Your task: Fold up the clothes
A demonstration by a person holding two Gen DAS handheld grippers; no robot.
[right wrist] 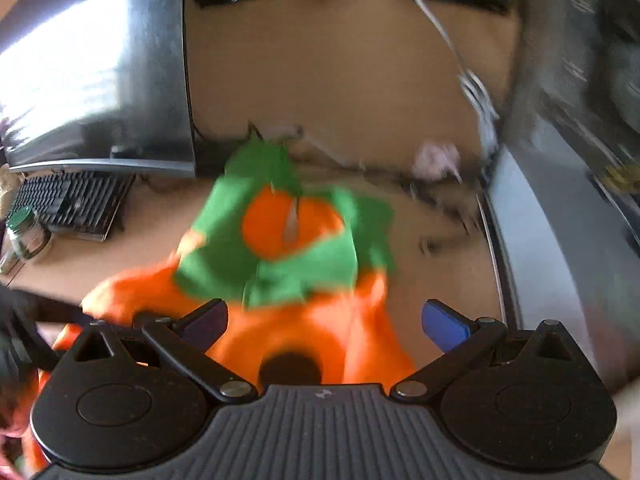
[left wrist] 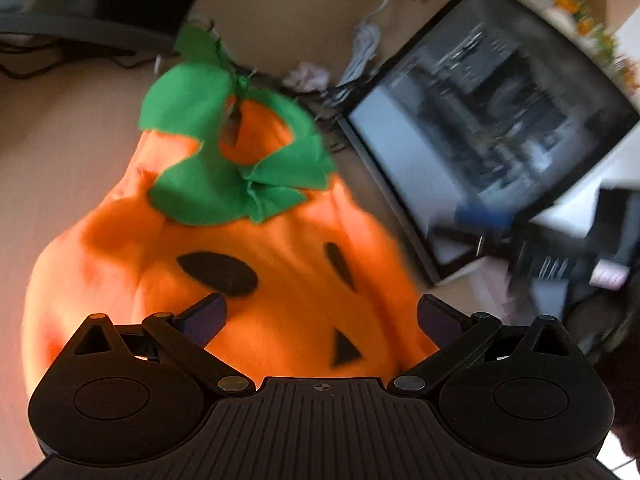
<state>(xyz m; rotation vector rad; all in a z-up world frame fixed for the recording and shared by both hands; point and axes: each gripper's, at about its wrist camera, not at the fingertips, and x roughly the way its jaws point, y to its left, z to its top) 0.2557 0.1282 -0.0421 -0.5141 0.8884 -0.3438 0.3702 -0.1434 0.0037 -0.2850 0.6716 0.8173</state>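
One pumpkin costume (left wrist: 248, 280), two grippers (left wrist: 322, 316) (right wrist: 326, 320), two monitors (left wrist: 492, 120) (right wrist: 92, 80), one keyboard (right wrist: 72, 204), one green-lidded jar (right wrist: 28, 232), one white cable (left wrist: 368, 36).

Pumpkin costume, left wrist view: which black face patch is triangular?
The small patch lowest on the pumpkin costume, between the open left gripper fingers; the two above are ovals.

I see the pumpkin costume (right wrist: 280, 280) lying mid-frame on the desk (right wrist: 340, 80) in my right view, monitor (right wrist: 92, 72) upper left, keyboard (right wrist: 72, 204) below it, jar (right wrist: 28, 232) at far left.
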